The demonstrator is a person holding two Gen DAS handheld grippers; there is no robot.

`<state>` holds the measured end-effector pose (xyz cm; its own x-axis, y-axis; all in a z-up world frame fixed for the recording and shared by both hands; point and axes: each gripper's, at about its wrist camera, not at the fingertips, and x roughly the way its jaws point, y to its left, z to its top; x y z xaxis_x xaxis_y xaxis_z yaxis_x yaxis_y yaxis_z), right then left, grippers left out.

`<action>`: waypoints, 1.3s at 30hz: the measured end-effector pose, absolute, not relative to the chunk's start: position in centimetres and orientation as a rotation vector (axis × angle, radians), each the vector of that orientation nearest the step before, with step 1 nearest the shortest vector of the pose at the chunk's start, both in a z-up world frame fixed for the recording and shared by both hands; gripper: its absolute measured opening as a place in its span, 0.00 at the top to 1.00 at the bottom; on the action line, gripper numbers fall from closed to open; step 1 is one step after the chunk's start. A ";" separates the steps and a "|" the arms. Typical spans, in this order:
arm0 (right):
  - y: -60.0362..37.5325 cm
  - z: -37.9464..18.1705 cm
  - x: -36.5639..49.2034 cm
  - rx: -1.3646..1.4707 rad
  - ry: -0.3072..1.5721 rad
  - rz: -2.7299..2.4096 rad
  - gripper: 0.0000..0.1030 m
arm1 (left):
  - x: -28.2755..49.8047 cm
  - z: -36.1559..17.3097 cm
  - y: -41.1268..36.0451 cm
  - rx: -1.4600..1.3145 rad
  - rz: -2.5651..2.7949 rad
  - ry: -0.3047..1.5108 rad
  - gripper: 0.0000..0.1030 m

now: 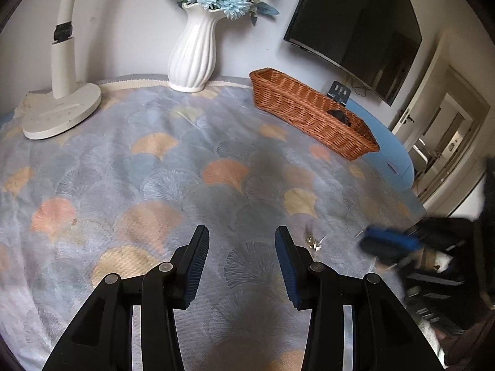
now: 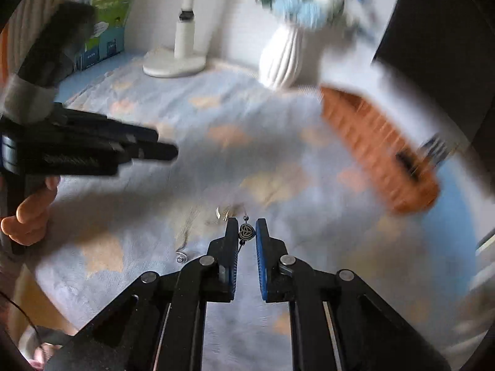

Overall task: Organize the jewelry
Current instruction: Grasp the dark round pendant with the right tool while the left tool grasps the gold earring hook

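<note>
- Covering the table is a pale blue cloth (image 1: pixel 191 142) printed with fan-shaped leaves in grey, peach and cream; a white wall stands behind it.
- At the back stand a white ribbed ceramic vase (image 1: pixel 192 52) of blue and white flowers, a white desk lamp with a round base (image 1: pixel 62 108), and a long woven wicker basket (image 1: pixel 309 111) with a dark item lying inside. A dark flat screen (image 1: pixel 355 27) hangs on the wall above the basket.
- The task's thing is a small dark metal earring with a round openwork knot charm (image 2: pixel 246 232), beads above and below it on a thin hook. It sits between the tips of the right gripper (image 2: pixel 246 235), low over the cloth near the front edge of the table.
- The right gripper's blue-padded jaws stand narrow, close on either side of the charm; whether the pads actually press on it cannot be told.
- Just beyond lies a small pale, shiny piece of jewellery (image 2: pixel 224 213), blurred; another small clear piece (image 2: pixel 181 258) lies to the left.
- The left gripper (image 1: pixel 242 244) hangs with its jaws partly apart and nothing between them.
- A green and blue box (image 2: pixel 108 21) leans in the far corner; its writing is too blurred to read.
</note>
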<state>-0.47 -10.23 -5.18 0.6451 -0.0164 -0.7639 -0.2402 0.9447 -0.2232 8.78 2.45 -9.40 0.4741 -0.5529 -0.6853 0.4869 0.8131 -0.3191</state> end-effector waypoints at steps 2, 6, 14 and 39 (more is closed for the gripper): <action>-10.8 -5.4 0.3 -0.389 0.908 0.011 0.88 | 8.8 -9.5 2.3 -0.080 -0.637 0.873 0.55; -15.4 -6.8 1.5 -0.258 1.004 -0.068 0.88 | 8.7 -9.5 2.2 -0.071 -0.644 0.871 0.55; -20.4 -4.2 0.6 0.064 0.832 0.007 0.88 | 7.1 -9.4 -0.8 0.019 -0.782 0.885 0.56; -31.7 -10.6 -2.3 0.415 0.939 0.082 0.75 | 5.7 -11.0 -10.2 0.263 -0.869 0.963 0.91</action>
<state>-2.25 -31.67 -10.61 0.5938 0.2463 -0.7660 0.1097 0.9183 0.3803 5.73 -10.17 -11.04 0.2744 -0.5274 -0.8041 0.7461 0.6443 -0.1680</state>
